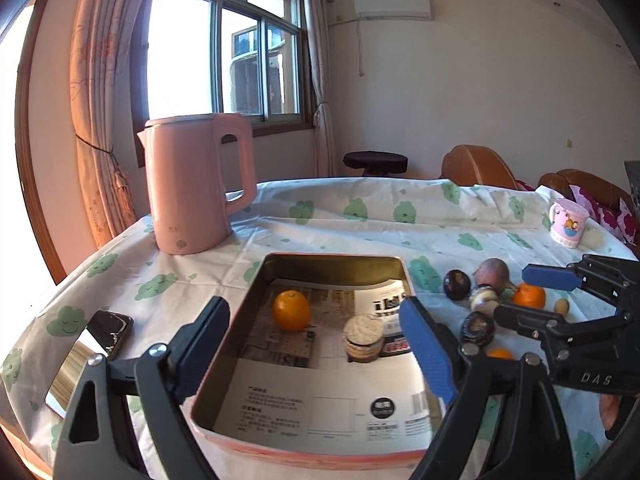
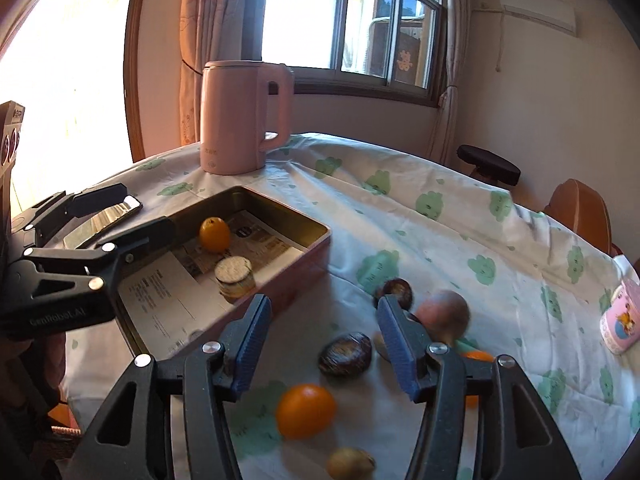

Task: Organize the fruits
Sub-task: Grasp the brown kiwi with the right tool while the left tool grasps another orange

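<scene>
A pink rectangular tin (image 1: pixel 256 276) (image 2: pixel 316 248) lined with printed paper holds an orange (image 1: pixel 291 310) (image 2: pixel 215 234) and a round stack of crackers (image 1: pixel 363 337) (image 2: pixel 234 276). My left gripper (image 1: pixel 312 344) is open and empty over the tin; it shows in the right wrist view (image 2: pixel 132 210). To the right of the tin lie loose fruits: a dark passion fruit (image 2: pixel 346 355), an orange (image 2: pixel 306 411), a peach (image 2: pixel 443 314), another dark fruit (image 2: pixel 396 290) and a small yellow fruit (image 2: pixel 351 463). My right gripper (image 2: pixel 320 348) is open just above them; it shows in the left wrist view (image 1: pixel 520 296).
A pink kettle (image 1: pixel 196 184) (image 2: pixel 244 116) stands behind the tin. A phone (image 1: pixel 86 356) (image 2: pixel 106 218) lies left of the tin. A pink mug (image 1: pixel 568 222) (image 2: pixel 622 318) stands at the right. The cloud-print tablecloth (image 1: pixel 360 216) covers the table; chairs and a stool stand beyond.
</scene>
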Tool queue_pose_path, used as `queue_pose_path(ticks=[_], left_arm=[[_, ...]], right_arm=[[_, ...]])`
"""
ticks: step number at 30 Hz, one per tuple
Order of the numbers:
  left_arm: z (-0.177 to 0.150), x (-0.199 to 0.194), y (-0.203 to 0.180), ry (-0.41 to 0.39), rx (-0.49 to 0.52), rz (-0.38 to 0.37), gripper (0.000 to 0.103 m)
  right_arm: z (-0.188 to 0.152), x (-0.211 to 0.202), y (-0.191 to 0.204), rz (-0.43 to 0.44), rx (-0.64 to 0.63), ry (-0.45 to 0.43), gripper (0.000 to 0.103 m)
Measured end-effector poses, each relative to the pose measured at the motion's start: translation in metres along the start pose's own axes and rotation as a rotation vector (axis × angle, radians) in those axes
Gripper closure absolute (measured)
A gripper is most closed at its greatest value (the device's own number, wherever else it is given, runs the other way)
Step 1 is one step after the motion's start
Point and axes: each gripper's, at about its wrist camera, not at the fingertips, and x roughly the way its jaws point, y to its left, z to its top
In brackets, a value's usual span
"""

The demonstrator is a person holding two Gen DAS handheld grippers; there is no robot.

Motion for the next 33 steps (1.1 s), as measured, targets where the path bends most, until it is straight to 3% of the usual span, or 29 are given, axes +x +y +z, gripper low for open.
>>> queue_pose_path(ticks=[3,6,16,21,23,27,31,33], left_arm=[[-0.004,-0.009,-0.022,-0.014,0.011,-0.054,0.013],[-0.009,-0.012,-0.044,-0.013,0.034,-0.095,0.011],[-0.02,-0.009,-0.073,0.032,0.077,-0.144,0.011],[-0.022,-0.009,-0.076,0.04,0.079,-0.156,0.011],[-0.022,-0.009,-0.08,0.044,0.085,-0.166,0.012],[-0.022,-0.009,-0.093,0.053,0.112,-0.19,0.017],[-0.022,-0.002,-0.111,0.086,0.153,-0.207,0.024],[-0.023,0.005,-0.119,0.116,0.172,-0.213,0.033]], right_arm=[[-0.023,-0.023,-0.027,-0.056,0.051,0.006,0.045],[-0.045,-0.037,-0.042,-0.058,0.105,0.018,0.045],[-0.063,-0.014,-0.024,0.071,0.1,0.121,0.046],[-0.068,0.004,-0.026,0.081,0.103,0.179,0.071],[-0.068,0.003,-0.026,0.083,0.103,0.172,0.071],[-0.067,-0.01,-0.035,0.046,0.124,0.12,0.071],[-0.068,-0.02,-0.061,-0.049,0.17,0.092,0.071],[-0.072,-0.021,-0.073,-0.075,0.192,0.094,0.071]])
